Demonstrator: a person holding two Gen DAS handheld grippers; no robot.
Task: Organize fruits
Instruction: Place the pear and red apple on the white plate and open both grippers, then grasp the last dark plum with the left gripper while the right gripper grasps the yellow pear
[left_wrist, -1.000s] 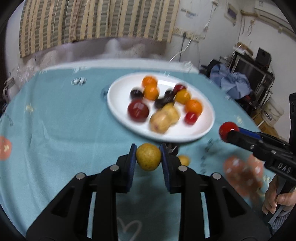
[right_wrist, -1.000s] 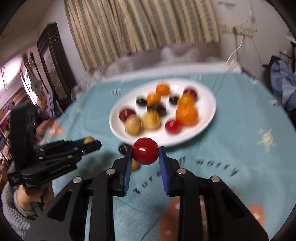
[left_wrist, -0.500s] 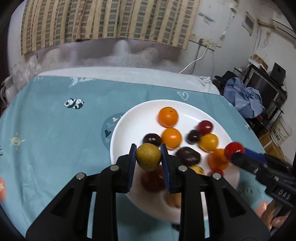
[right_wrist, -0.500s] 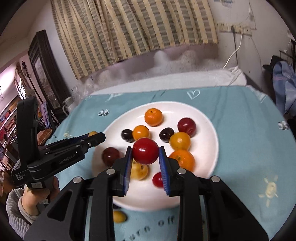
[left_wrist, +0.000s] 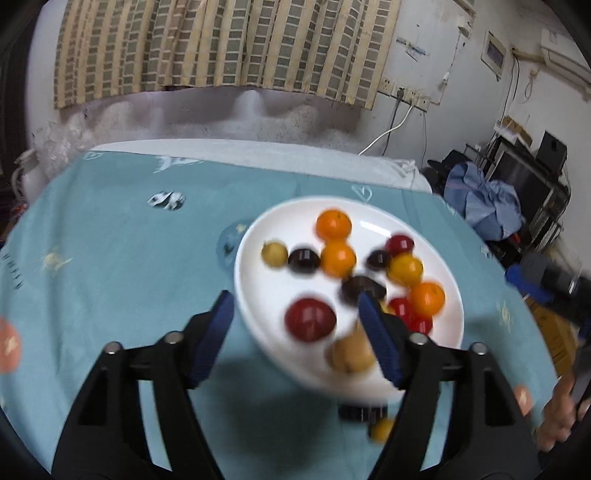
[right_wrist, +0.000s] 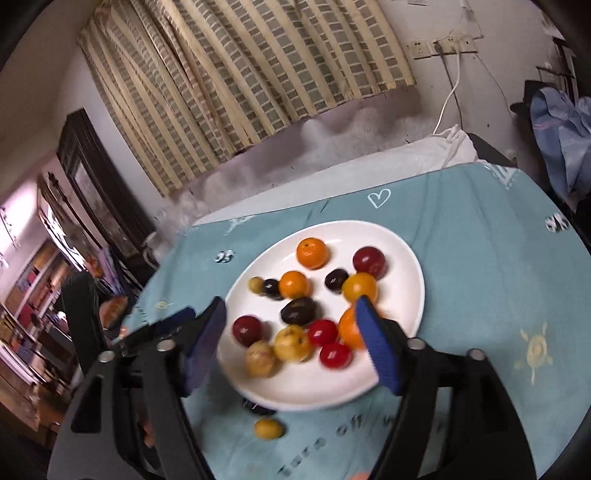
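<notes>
Now both my left tongs and right tongs are spreading, empty, over the plate so fruit collects there.

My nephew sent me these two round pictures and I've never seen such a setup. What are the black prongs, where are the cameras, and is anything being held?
A person holds a two-fingered gripper in each hand. A fisheye camera on each looks along its fingers.

The left gripper and the right gripper both hang over a white plate of fruit on a teal cloth. Both are opening with nothing gripped between their blue-padded fingers. One yellow fruit lies off the plate, on the cloth.
</notes>
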